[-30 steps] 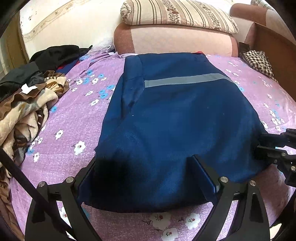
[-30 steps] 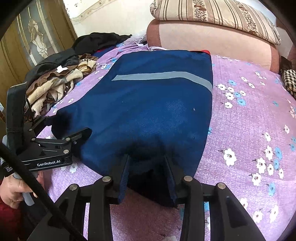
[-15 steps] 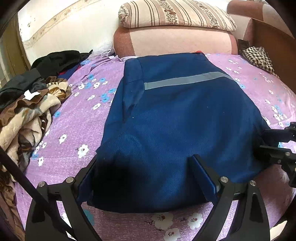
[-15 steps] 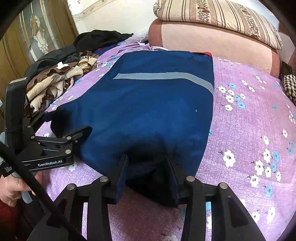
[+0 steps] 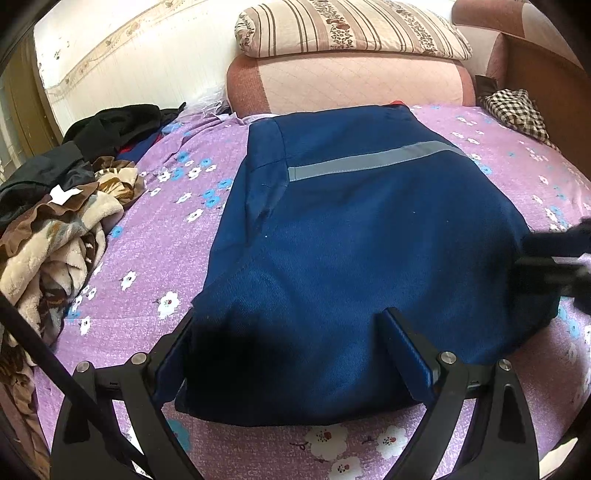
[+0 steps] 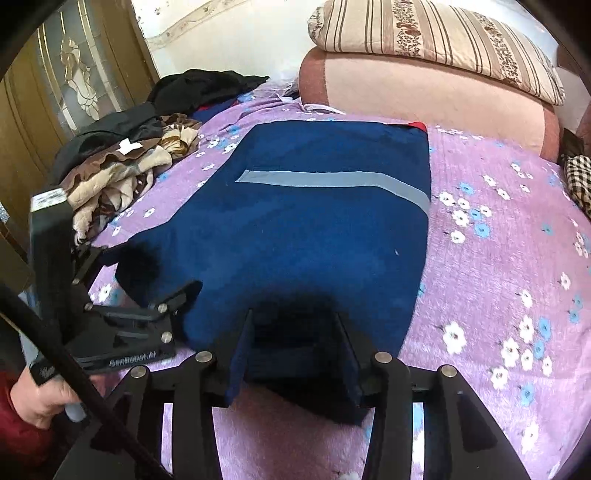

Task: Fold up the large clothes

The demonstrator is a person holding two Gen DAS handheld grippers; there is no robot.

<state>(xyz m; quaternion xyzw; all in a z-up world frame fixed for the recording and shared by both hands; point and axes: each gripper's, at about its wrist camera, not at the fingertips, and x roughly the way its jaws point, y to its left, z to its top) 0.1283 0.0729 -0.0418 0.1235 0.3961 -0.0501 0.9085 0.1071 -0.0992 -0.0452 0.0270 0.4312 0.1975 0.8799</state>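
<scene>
A dark blue garment (image 5: pixel 362 236) with a grey reflective stripe lies folded flat on the purple flowered bedspread (image 5: pixel 155 258); it also shows in the right wrist view (image 6: pixel 314 229). My left gripper (image 5: pixel 288 350) is open, its fingers straddling the garment's near left edge. My right gripper (image 6: pixel 295 350) is open, with the garment's near right corner bunched between its fingers. The left gripper also shows in the right wrist view (image 6: pixel 162 306) at the garment's left corner.
A heap of brown, cream and black clothes (image 5: pixel 59 221) lies on the bed's left side. A pink bolster (image 5: pixel 343 85) and striped pillow (image 5: pixel 351 29) sit at the head. A checked cloth (image 5: pixel 513 110) lies at far right. A wooden door (image 6: pixel 55 92) stands left.
Both grippers stay at the garment's near edge. The right gripper has opened wider on the bunched corner and shifted slightly; it looks blurred in the left wrist view.
</scene>
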